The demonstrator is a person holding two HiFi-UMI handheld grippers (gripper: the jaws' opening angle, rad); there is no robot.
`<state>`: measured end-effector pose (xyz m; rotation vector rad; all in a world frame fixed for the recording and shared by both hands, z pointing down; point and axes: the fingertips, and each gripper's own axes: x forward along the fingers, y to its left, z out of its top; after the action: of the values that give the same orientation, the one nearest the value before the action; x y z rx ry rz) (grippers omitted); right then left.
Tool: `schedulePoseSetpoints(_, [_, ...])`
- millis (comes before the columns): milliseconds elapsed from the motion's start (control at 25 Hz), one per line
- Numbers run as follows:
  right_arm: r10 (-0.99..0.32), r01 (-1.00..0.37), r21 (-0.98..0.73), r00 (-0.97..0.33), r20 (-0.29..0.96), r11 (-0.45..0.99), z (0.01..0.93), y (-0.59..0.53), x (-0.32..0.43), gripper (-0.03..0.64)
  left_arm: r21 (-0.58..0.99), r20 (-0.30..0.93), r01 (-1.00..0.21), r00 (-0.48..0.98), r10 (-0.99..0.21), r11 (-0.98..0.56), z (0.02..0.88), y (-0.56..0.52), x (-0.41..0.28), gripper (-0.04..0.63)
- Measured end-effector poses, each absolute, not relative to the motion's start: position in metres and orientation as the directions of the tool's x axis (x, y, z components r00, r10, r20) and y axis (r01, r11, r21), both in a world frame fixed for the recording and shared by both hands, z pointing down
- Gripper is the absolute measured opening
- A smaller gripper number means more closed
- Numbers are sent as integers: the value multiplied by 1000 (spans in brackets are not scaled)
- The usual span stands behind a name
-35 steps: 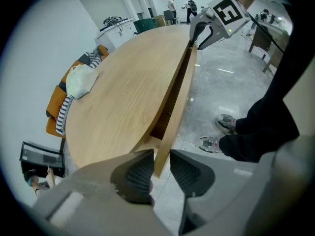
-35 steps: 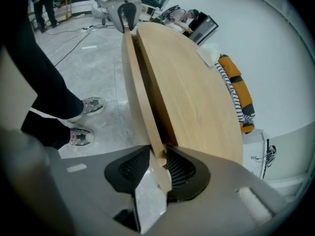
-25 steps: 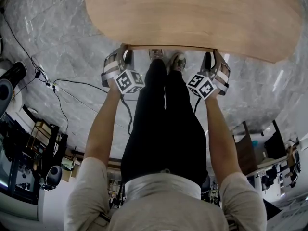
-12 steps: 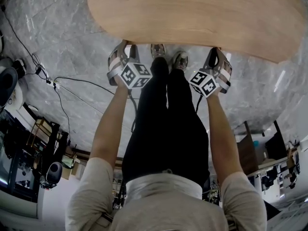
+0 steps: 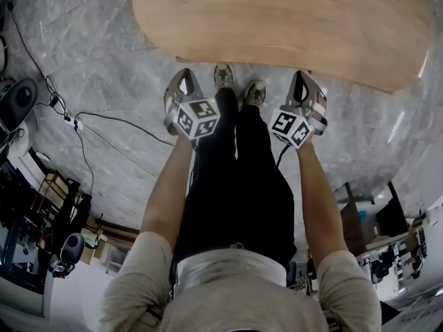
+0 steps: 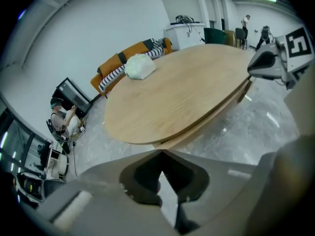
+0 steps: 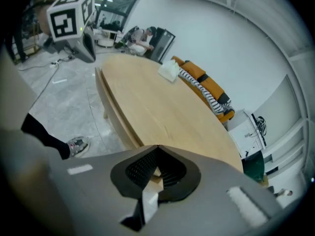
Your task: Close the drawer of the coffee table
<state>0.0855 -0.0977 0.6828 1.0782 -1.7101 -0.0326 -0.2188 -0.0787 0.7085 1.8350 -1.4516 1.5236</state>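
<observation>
coffee table (image 5: pixel 277 19), long axis left-right

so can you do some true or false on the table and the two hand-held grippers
1. Both hand-held grippers are shut. True: the left hand-held gripper and right hand-held gripper have just closed, with nothing between the jaws.
2. The table is square glass. False: it is rounded wood.
3. A white object lies on the table. True.
4. The right hand-held gripper rests on the table top. False: it is off the table's edge, over the floor.
</observation>
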Motion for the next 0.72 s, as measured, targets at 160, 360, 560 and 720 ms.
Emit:
schedulePoseSetpoints(160, [-678,-716,327,-272,683,616,627,-107,56,6,-246,838,-904,-16,-546,-351,663,-80,-193,20])
schedulePoseSetpoints(360, [-661,-821,-319,-571,487,473,519,-119,28,6,-75,759,-961,118,-641,-265,571,-82,-165,20])
schedulePoseSetpoints(560, [-720,-810,-210,-584,374,548,366,-136,10,6,120,656,-968,245,-714,-222,442,-100,-136,20])
schedulePoseSetpoints(720, [-798,-835,-177,-550,246,521,279,-149,22,6,181,485,-941,339,-806,-287,337,-132,-109,20])
